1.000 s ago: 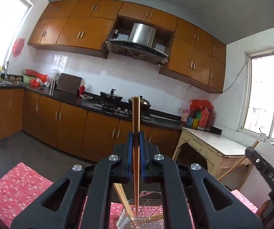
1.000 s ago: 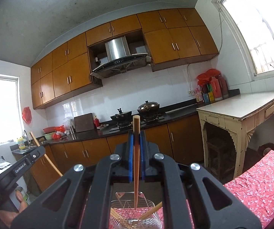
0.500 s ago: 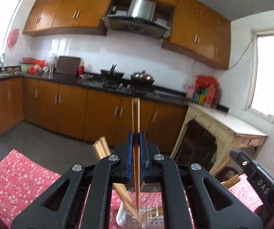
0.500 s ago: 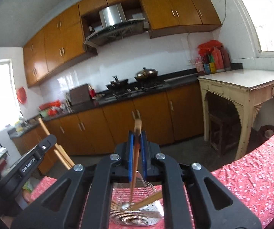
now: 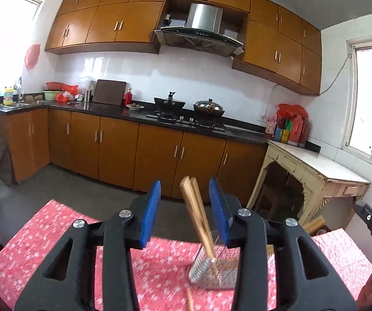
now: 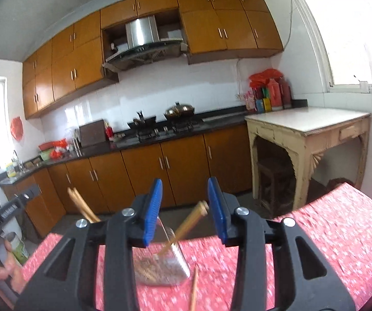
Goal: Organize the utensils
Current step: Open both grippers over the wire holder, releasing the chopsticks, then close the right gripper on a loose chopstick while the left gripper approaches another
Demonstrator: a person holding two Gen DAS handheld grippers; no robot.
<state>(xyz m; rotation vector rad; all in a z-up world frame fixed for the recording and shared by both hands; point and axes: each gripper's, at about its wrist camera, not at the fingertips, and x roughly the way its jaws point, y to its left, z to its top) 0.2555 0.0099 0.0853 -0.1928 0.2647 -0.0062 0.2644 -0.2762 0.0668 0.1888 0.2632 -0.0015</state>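
A wire mesh utensil basket stands on the red floral tablecloth. Wooden chopsticks lean in it, sticking up between my left gripper's open blue pads. In the right wrist view the basket is blurred; one chopstick leans in it between my right gripper's open pads, and more chopsticks lean at the left. One loose chopstick lies on the cloth in front of the basket; it also shows in the left wrist view. Both grippers are empty.
Orange kitchen cabinets with a dark counter and a stove with pots run along the far wall. A worn cream side table stands at the right by the window. The left gripper's body shows at the right view's left edge.
Both grippers have opened and let go of the chopsticks they held; those chopsticks now lean in the basket. Both cameras have tilted down and pulled back a little.
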